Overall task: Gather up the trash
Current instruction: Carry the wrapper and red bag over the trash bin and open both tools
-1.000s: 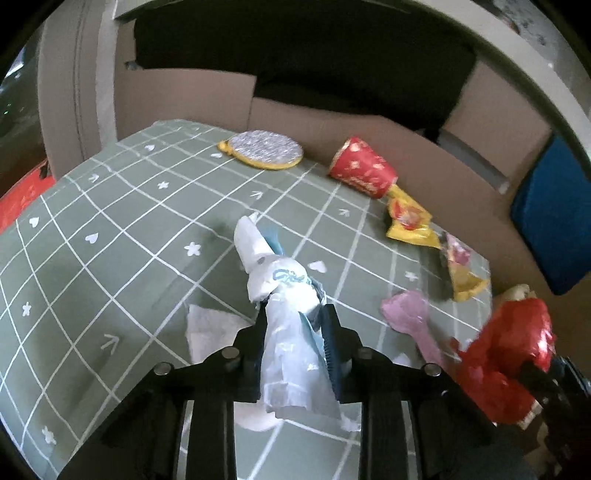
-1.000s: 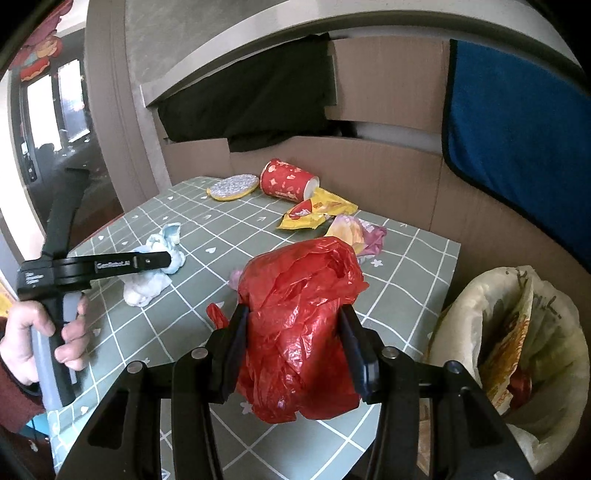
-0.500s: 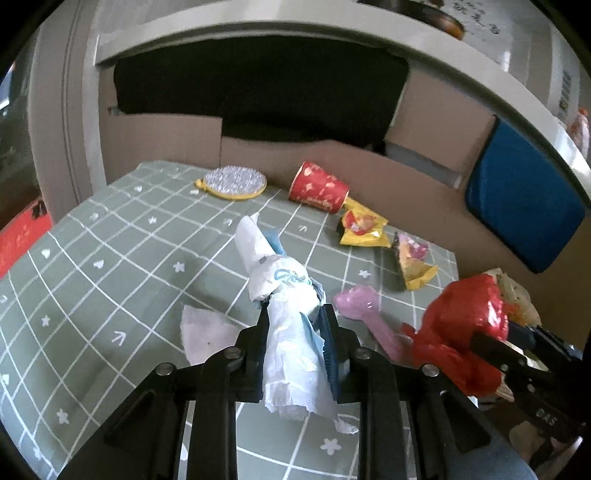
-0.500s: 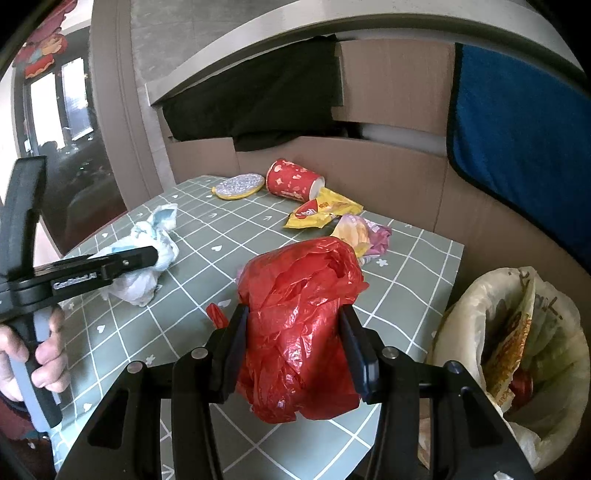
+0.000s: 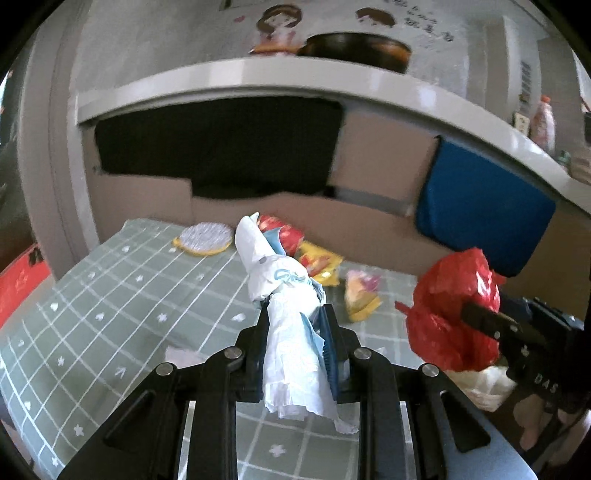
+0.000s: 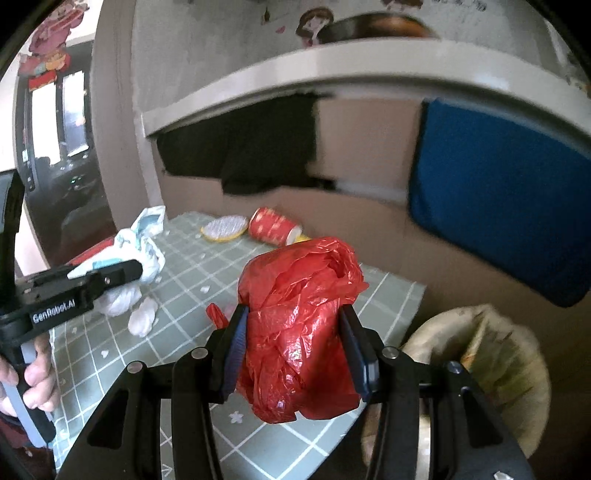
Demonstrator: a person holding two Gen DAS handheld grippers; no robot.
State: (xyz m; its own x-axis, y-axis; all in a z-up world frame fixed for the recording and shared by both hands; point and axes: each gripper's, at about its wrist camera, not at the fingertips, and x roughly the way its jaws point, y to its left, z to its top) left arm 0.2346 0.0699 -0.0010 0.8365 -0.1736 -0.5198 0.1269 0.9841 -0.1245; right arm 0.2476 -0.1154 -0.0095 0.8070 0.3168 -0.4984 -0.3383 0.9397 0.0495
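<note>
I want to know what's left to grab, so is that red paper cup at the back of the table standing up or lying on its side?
Tipped over. The red paper cup lies on its side on the table, open mouth facing right.

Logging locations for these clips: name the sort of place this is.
Probably a home dining nook: a table with a green grid cloth, a lined trash bin beside it, cartoon stickers on the wall.

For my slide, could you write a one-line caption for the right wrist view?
Right gripper holds a crumpled red plastic bag above the green table, beside the lined trash bin.
</note>
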